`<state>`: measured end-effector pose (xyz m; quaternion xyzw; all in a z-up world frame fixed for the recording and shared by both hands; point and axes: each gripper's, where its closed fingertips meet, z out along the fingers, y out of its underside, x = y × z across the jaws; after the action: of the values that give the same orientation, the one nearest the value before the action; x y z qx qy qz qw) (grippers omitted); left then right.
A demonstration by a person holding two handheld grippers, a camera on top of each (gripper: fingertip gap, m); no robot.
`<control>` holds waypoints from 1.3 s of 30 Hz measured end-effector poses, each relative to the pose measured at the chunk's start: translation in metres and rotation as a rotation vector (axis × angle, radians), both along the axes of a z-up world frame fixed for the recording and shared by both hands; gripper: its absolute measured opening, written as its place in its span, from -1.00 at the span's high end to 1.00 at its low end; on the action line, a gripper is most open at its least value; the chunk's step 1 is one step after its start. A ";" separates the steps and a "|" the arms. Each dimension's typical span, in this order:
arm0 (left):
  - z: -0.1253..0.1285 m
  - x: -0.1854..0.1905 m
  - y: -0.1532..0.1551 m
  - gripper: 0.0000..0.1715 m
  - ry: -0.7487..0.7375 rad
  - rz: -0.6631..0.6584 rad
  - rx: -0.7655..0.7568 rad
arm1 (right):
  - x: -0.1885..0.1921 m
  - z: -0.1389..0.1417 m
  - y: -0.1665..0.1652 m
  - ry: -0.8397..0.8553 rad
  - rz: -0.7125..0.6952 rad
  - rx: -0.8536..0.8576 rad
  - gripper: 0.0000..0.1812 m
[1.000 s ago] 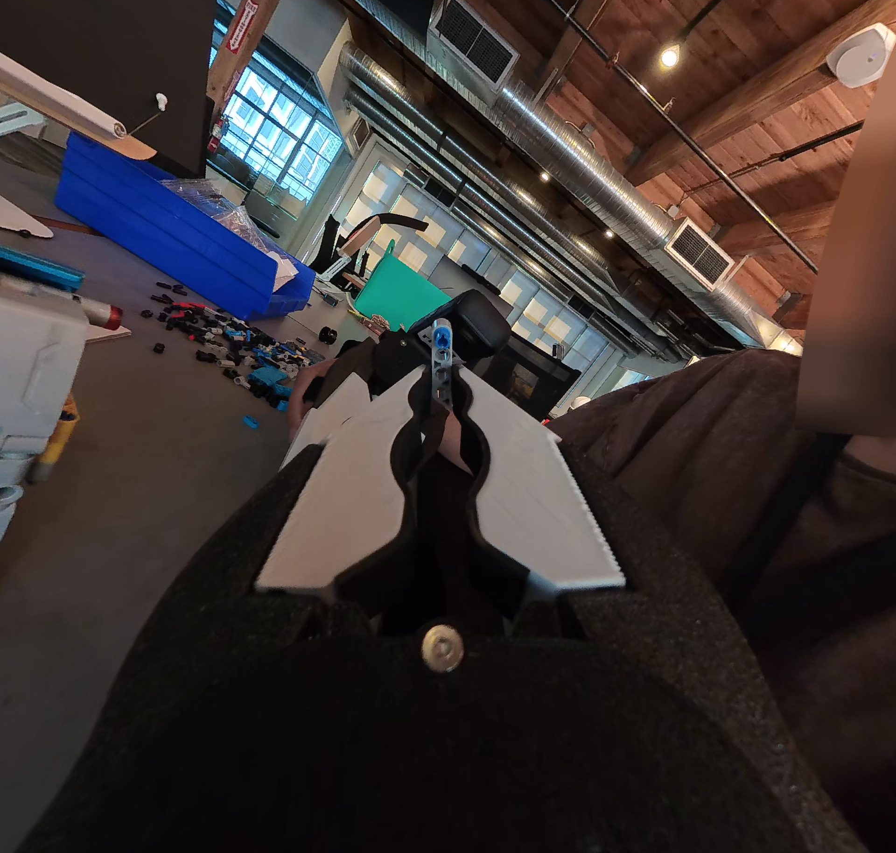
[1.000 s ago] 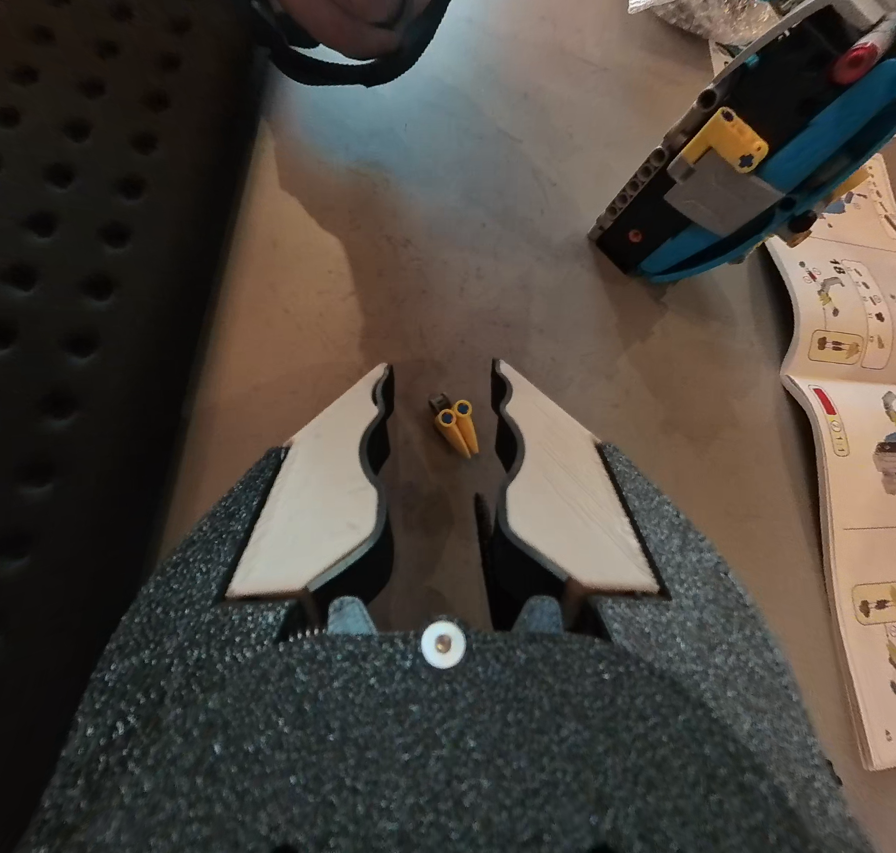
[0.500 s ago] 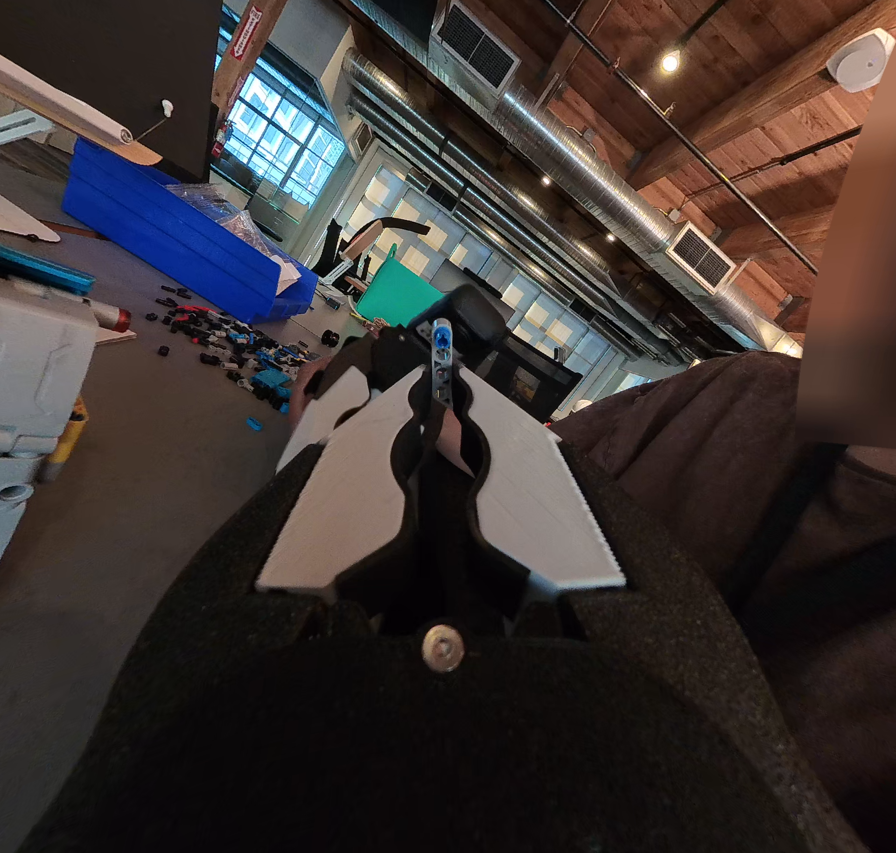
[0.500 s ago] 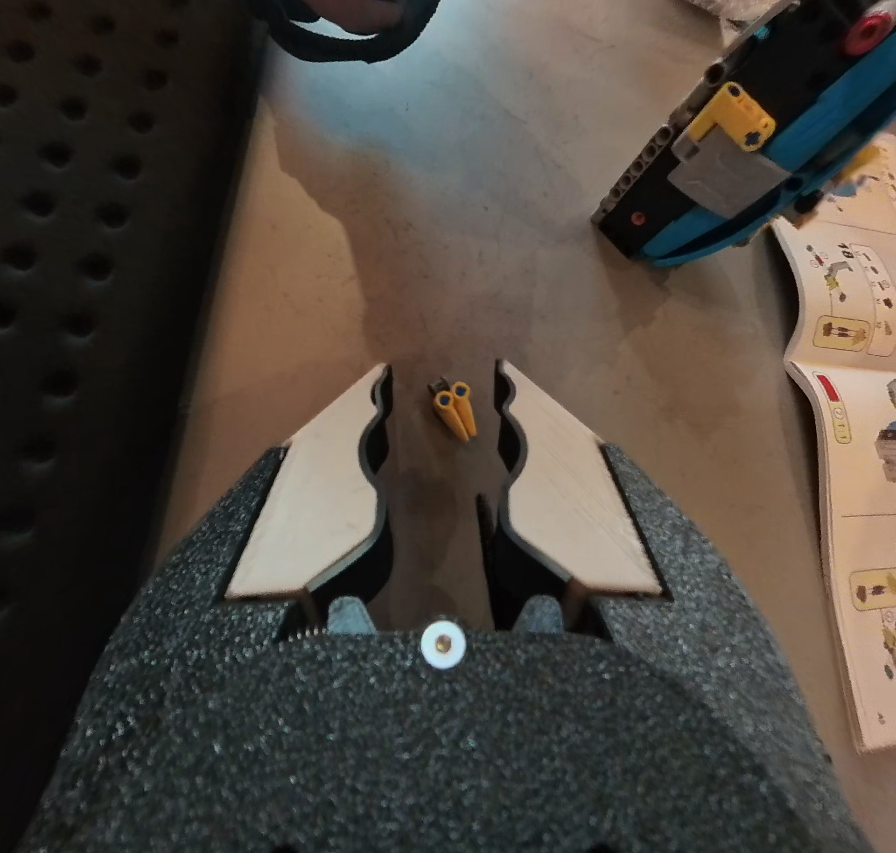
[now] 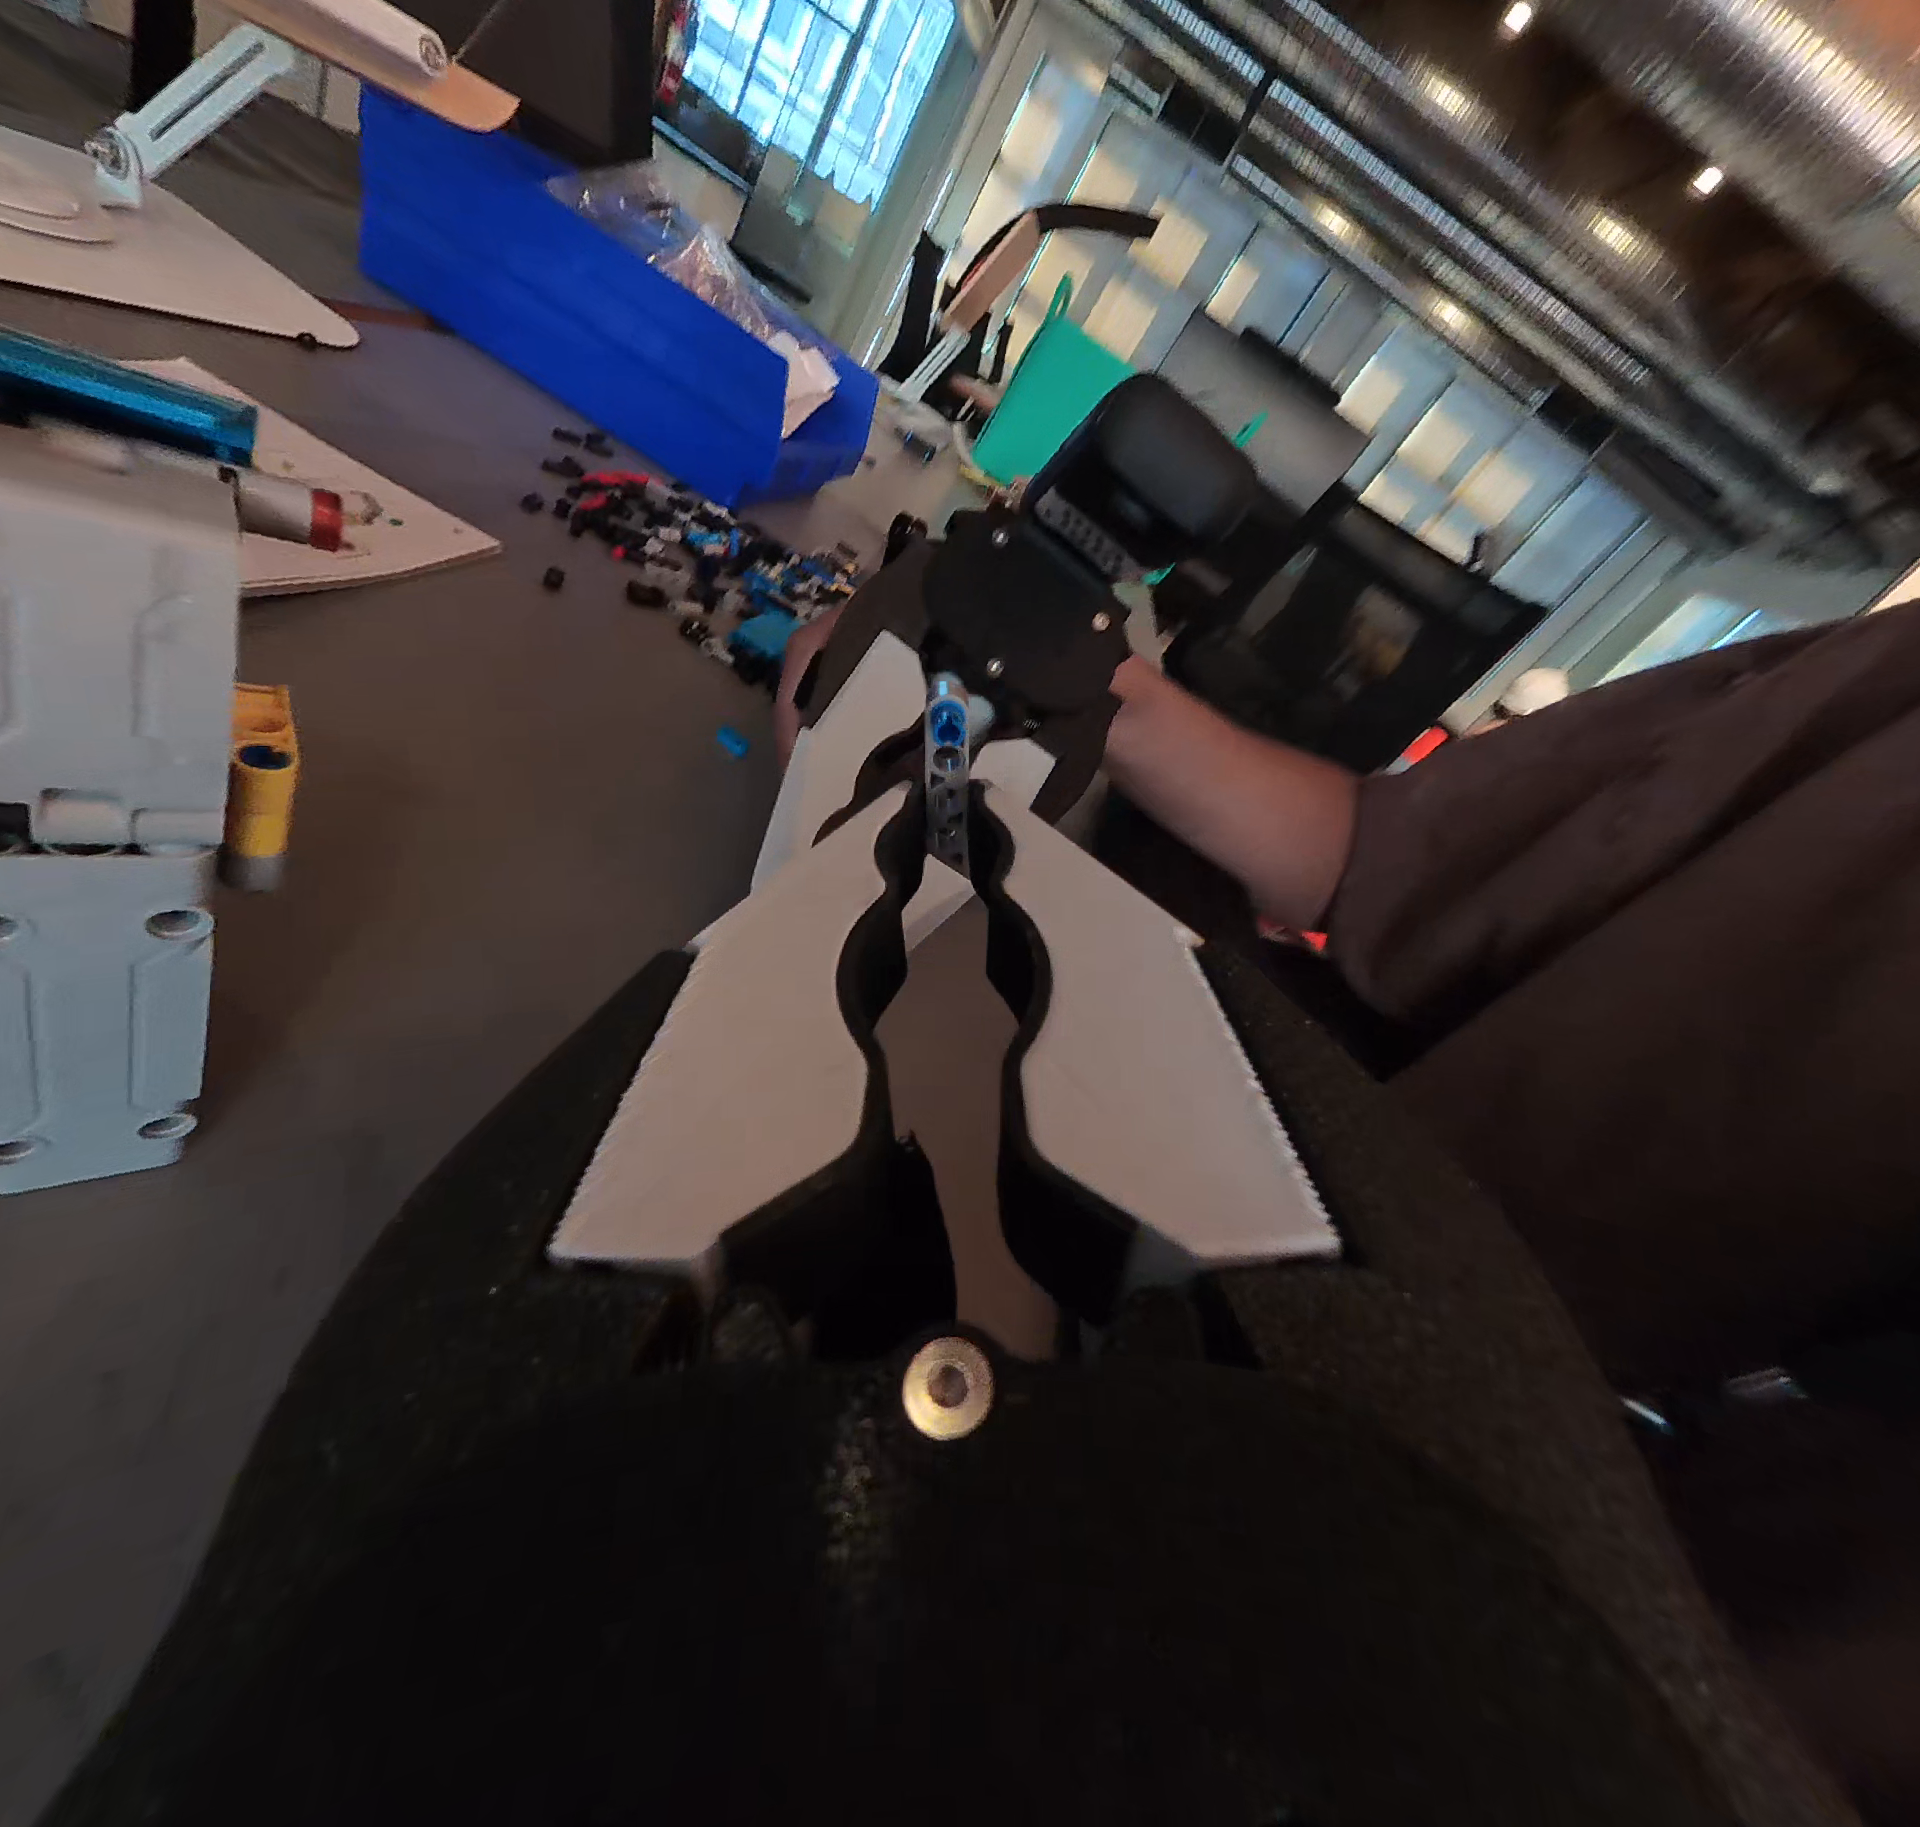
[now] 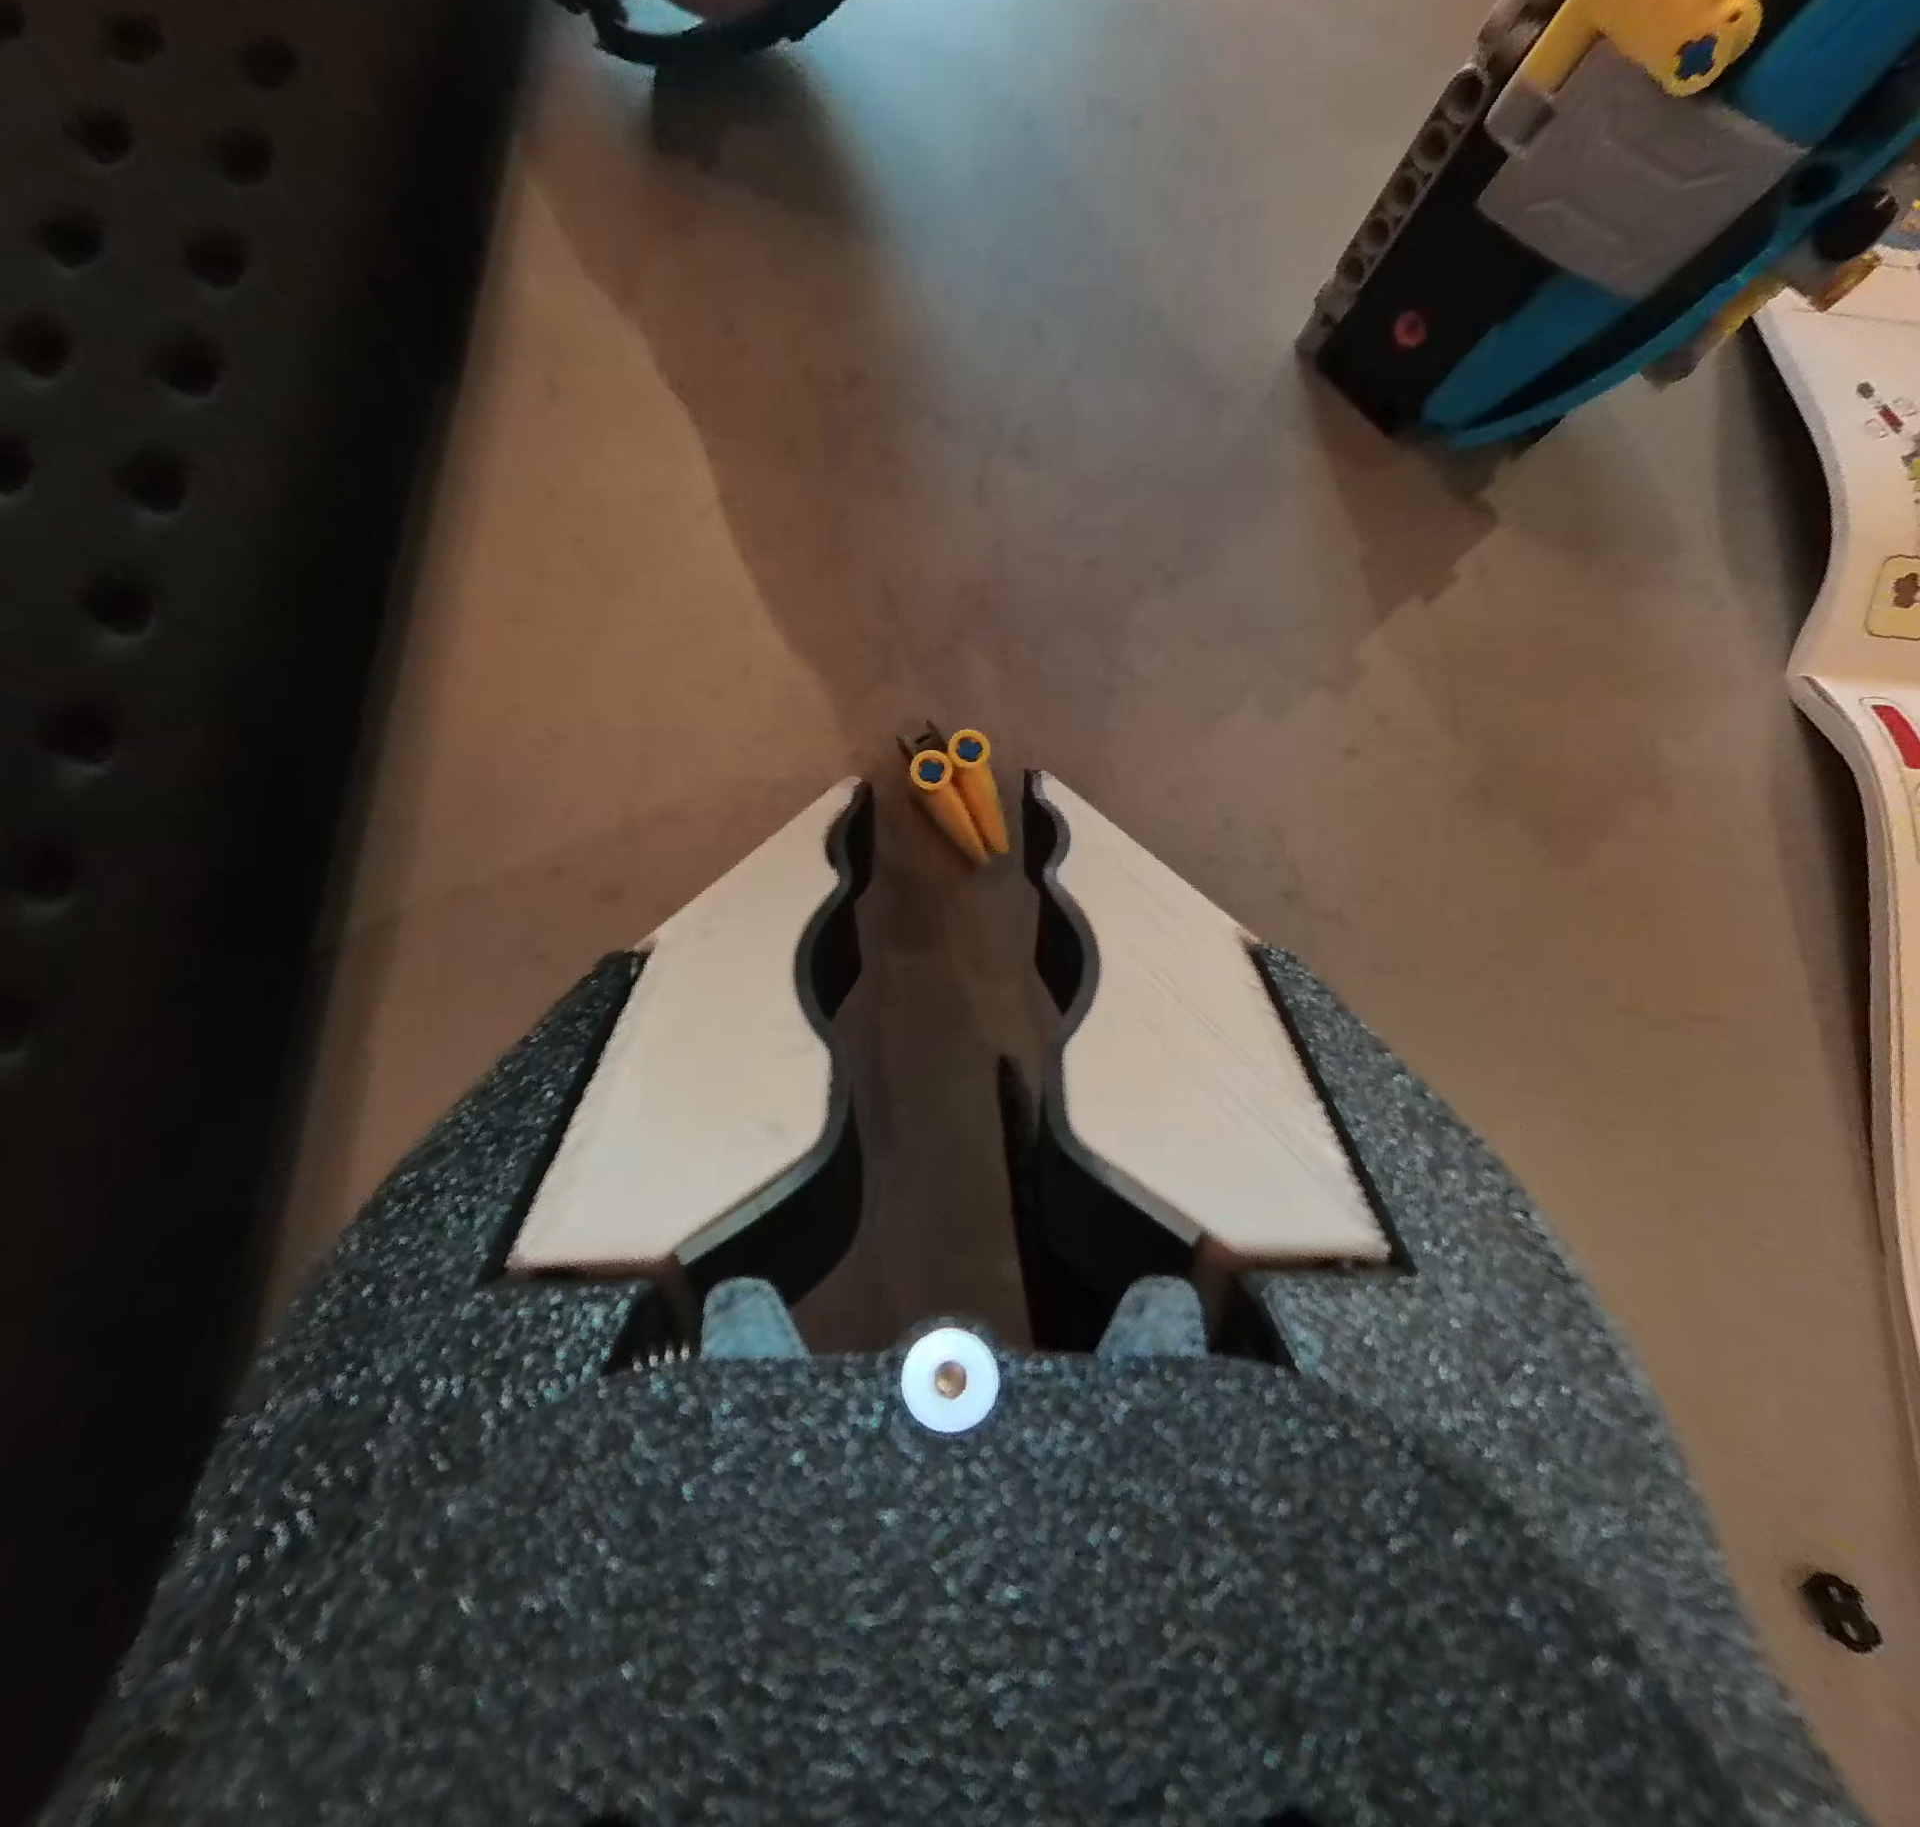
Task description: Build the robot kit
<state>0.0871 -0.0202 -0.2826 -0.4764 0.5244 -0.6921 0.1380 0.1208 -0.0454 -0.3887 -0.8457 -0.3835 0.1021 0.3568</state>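
Just between the right gripper's (image 6: 945,821) wide jaws, yellow piece (image 6: 961,795); left gripper (image 5: 948,821) pinching grey beam (image 5: 948,780).

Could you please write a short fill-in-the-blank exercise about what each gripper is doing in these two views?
1. The left gripper is shut on a thin grey beam with a ____ pin at its top end.
2. The right gripper is ____, its fingertips on either side of the yellow piece.
3. The yellow piece stands on the ____.
4. The instruction booklet lies at the ____ edge of the right wrist view.

Missing words: blue; open; table; right
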 end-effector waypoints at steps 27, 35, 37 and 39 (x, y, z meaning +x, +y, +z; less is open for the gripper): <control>0.013 0.005 0.035 0.91 -0.113 0.294 0.220 | -0.015 0.023 0.014 0.189 -0.117 -0.064 0.83; 0.041 -0.008 0.071 0.92 -0.246 0.638 0.450 | -0.022 0.111 0.062 0.577 -0.491 0.228 0.84; 0.042 -0.008 0.071 0.92 -0.251 0.674 0.505 | -0.026 0.104 0.067 0.586 -0.518 0.209 0.84; 0.042 -0.008 0.071 0.92 -0.251 0.695 0.552 | -0.031 0.104 0.068 0.620 -0.510 0.202 0.84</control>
<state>0.0793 0.0508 -0.2410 -0.4819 0.4776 -0.4914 0.5461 0.0895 0.0230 -0.2842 -0.8037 -0.0440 0.2220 0.5503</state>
